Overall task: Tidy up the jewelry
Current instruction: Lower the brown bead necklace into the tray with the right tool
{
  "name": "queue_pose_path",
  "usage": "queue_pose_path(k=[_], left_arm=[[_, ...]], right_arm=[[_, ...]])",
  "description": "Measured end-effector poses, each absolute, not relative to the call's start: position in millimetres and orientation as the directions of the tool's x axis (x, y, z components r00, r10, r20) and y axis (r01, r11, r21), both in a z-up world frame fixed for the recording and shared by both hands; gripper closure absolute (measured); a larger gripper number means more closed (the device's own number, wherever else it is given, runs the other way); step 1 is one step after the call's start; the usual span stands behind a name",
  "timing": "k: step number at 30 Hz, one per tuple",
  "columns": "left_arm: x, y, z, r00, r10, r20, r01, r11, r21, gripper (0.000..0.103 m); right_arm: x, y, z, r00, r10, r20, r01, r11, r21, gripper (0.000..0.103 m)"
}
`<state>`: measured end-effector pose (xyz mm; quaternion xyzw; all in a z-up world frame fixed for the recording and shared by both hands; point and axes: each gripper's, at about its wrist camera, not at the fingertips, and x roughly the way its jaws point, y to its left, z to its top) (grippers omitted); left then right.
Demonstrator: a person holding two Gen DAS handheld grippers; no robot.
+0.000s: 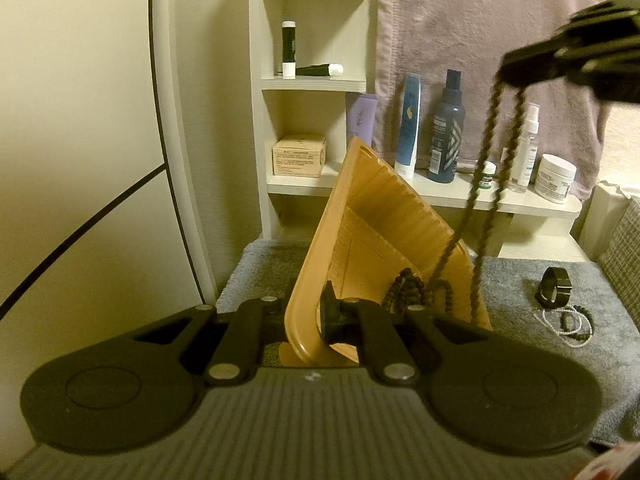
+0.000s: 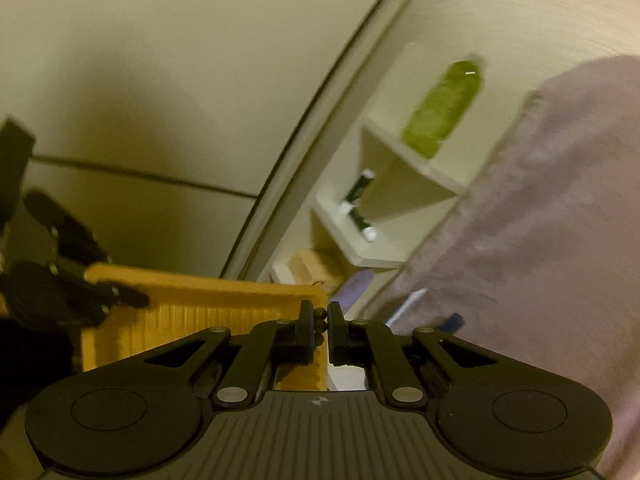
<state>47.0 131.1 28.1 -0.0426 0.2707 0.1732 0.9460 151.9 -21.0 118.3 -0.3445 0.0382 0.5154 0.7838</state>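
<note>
An orange ribbed tray (image 1: 360, 232) is tilted up on its side over the grey mat. My left gripper (image 1: 308, 316) is shut on the tray's near rim. My right gripper (image 1: 532, 64) hangs at the upper right of the left wrist view, shut on a long dark beaded necklace (image 1: 486, 152) whose loop dangles down into the tray, where dark beads (image 1: 416, 292) are piled. In the right wrist view, my right gripper (image 2: 319, 324) pinches a few dark beads (image 2: 320, 314) above the tray's edge (image 2: 200, 292); my left gripper (image 2: 120, 296) shows at the left.
On the grey mat (image 1: 540, 360) at the right lie a black watch (image 1: 554, 286), a white pearl strand (image 1: 560, 330) and a dark bead bracelet (image 1: 576, 320). Bottles and jars (image 1: 446, 128) stand on a white shelf (image 1: 440, 196) behind. A mauve towel (image 1: 480, 20) hangs at the back.
</note>
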Motion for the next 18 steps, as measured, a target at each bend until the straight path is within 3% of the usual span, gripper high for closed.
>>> queue_pose_path(k=[4,18], left_arm=[[48,132,28,0.792,0.304,-0.529,-0.352,0.936,0.011,0.095],[49,132,29,0.791,0.304,-0.531,-0.356,0.934,0.005,0.095]], right_arm=[[158,-8,101,0.457,0.777,-0.433,-0.824,0.186,-0.535,0.097],[168,11,66,0.333,0.752,-0.570,-0.901,0.075,-0.428,0.097]])
